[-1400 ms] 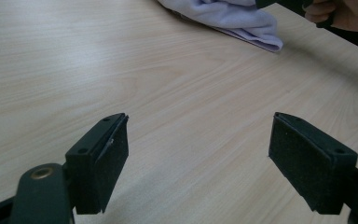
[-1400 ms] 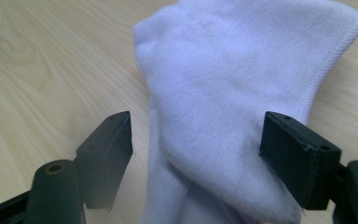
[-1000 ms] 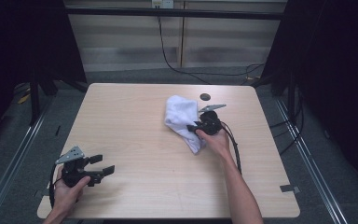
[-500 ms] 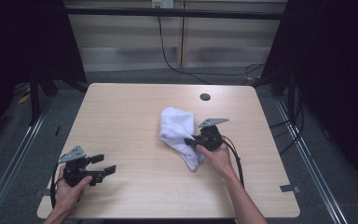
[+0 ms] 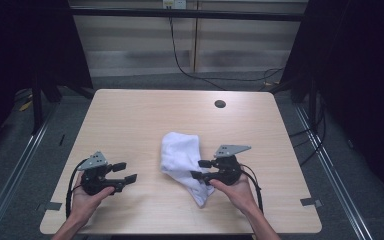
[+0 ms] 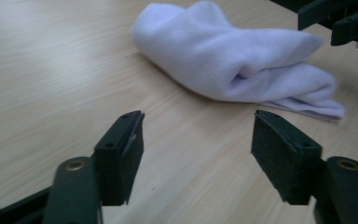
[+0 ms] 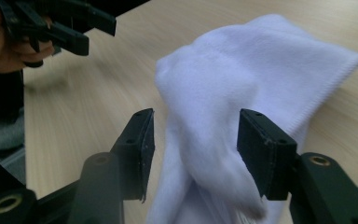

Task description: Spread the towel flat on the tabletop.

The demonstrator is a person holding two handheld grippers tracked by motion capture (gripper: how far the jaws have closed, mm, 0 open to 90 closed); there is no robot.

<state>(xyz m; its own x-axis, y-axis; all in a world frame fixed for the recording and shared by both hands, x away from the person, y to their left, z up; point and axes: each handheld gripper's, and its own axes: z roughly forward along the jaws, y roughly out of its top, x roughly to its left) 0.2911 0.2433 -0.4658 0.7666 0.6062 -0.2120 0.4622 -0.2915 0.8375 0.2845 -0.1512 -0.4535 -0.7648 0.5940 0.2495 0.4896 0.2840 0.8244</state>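
Clearly soft, light white sock [image 5: 184, 165] – lain crumpled mid-table, easily bunched. Right gripper [image 5: 198, 169] jaws just opened, sock between pads, unpinched. Left gripper [image 5: 128, 171] parted, empty – cuff edge best pinched.

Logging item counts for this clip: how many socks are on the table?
1. A single white sock lies crumpled right of the table's centre, between the jaws of the right claw. A second sock bundled inside it can't be ruled out.
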